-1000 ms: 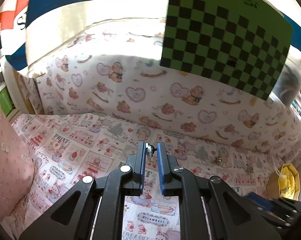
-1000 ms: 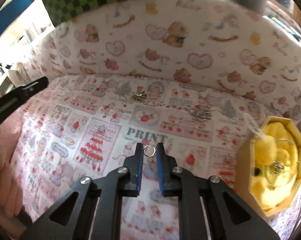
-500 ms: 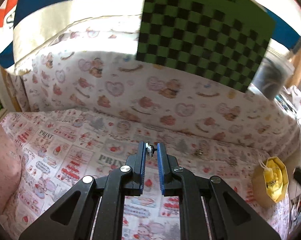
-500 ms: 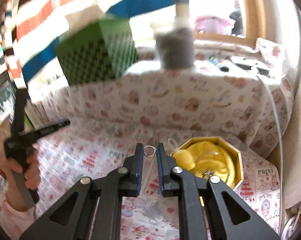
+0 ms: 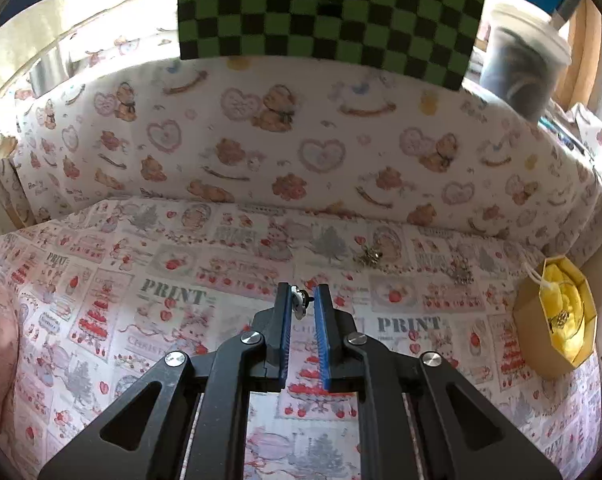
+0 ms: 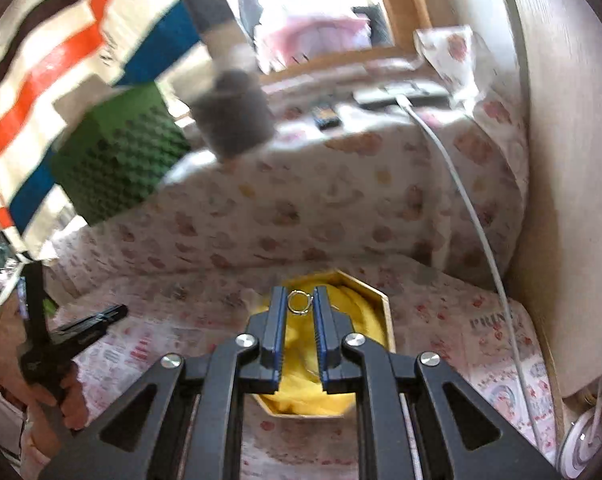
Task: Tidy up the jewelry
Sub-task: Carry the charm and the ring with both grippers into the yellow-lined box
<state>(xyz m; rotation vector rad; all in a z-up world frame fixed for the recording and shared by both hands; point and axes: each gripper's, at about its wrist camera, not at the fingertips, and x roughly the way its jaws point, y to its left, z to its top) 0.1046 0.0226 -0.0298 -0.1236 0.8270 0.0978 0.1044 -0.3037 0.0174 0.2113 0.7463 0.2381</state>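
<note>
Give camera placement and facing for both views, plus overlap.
Left wrist: on the left gripper, facing the patterned cloth table and backrest; its fingers pinch a small silver stud.
Right wrist: on the right gripper, over the yellow-lined octagonal box; holds a thin silver ring; person's hand shows.
Shared: box, table.

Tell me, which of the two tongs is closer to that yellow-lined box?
Right. The right tongs, pinching a small ring, hang directly above the yellow-lined box. The left tongs, holding a small earring, sit well to its left over the printed cloth.
</note>
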